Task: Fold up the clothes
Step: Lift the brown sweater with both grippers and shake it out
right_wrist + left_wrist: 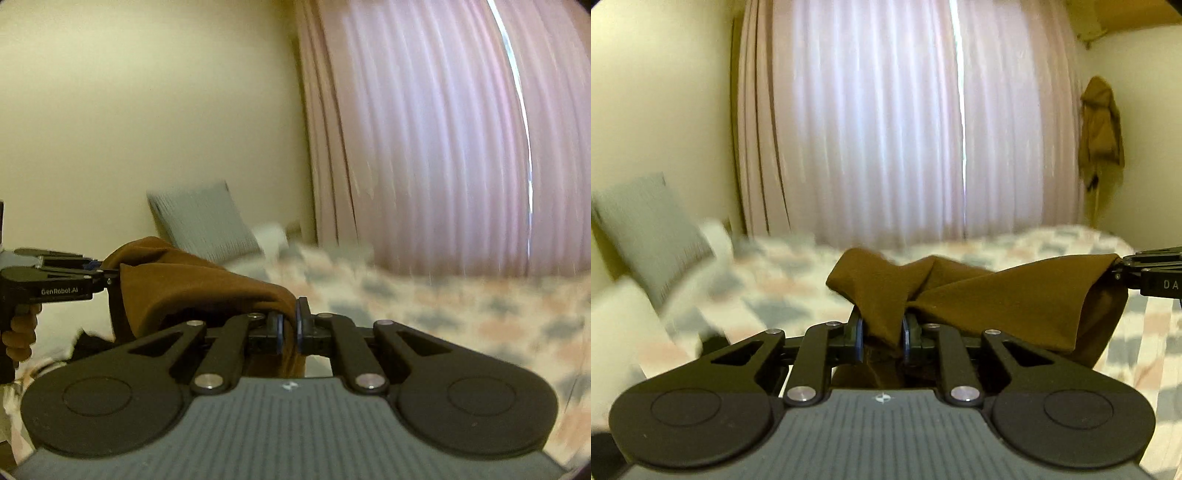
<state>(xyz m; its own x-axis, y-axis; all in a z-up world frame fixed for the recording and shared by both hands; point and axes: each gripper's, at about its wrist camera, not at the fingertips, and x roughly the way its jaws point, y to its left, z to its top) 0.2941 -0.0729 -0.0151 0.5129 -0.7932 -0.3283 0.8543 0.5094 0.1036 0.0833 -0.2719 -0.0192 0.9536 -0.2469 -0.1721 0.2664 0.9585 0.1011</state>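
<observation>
Brown cloth (979,295) hangs stretched above the bed (1071,243), clamped between the left gripper (882,338) fingers and the right gripper (290,328) fingers, lifted for folding; next probably needs laying it flat.

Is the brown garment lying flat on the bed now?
No. The brown garment hangs bunched between left gripper and right gripper, above the bed.

Left wrist: looking close along its fingers toward curtain (886,122)
Right wrist: likewise, facing curtain
Shared: bed (798,280), brown garment (997,299)
</observation>
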